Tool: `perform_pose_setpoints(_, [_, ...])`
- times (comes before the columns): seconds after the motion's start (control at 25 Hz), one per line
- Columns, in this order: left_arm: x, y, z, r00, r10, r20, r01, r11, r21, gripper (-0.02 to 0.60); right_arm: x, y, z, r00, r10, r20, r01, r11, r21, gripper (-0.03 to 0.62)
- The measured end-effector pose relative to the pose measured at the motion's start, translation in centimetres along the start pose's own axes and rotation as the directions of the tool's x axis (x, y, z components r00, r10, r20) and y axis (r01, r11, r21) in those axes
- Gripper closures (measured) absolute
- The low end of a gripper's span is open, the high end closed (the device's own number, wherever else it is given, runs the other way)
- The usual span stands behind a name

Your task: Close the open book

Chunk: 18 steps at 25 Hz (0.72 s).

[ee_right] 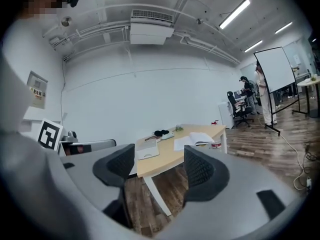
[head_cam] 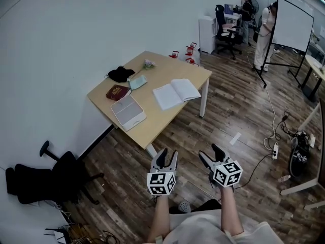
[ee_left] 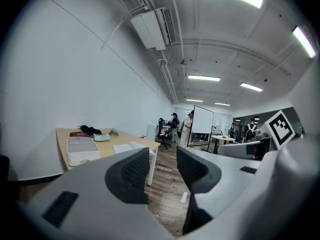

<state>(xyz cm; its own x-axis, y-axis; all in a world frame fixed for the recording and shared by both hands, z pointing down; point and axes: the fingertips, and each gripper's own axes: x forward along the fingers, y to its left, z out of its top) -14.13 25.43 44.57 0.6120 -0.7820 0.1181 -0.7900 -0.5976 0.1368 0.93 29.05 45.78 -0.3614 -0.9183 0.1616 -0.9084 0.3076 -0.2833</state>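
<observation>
A wood-plank floor [head_cam: 228,111] fills the frame, with the pale worktop [head_cam: 162,70] at upper centre. The open book [head_cam: 176,93] lies flat at the worktop's right end, beside a shallow white tray [head_cam: 128,112] whose contents are indiscernible. Low in the frame, the left gripper [head_cam: 168,155] and right gripper [head_cam: 209,154] have their jaws spread, pinching nothing.

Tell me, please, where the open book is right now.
In the head view the open book lies on the wooden table, towards its right end, just right of the white tray.
</observation>
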Motion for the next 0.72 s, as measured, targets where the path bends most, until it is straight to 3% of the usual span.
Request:
perform_pose_setpoints(0.2, [0.1, 0.5, 0.2, 0.999, -0.036, 0.024, 0.036, 0.999, -0.028, 0.407, -0.1, -1.0, 0.6, 0.997, -0.038, 0.073, 0.029, 0.993, 0.116, 0.284])
perform_pose_setpoints(0.44, [0.9, 1.9, -1.1, 1.000, -0.022, 0.013, 0.023, 0.997, -0.073, 0.407, 0.2, -1.9, -0.6, 0.998, -0.063, 0.027, 0.059, 0.992, 0.111, 0.290])
perform_pose_setpoints(0.6, [2.3, 2.3, -1.6, 1.000, -0.005, -0.001, 0.005, 0.997, -0.075, 0.407, 1.3, -3.7, 0.5, 0.994, -0.047, 0.094, 0.029, 0.981, 0.192, 0.307])
perform_pose_setpoints(0.72, [3.9, 2.8, -2.0, 1.000, 0.009, -0.020, -0.011, 0.998, -0.069, 0.407, 3.0, -5.3, 0.3, 0.996, -0.051, 0.075, 0.035, 0.979, 0.202, 0.318])
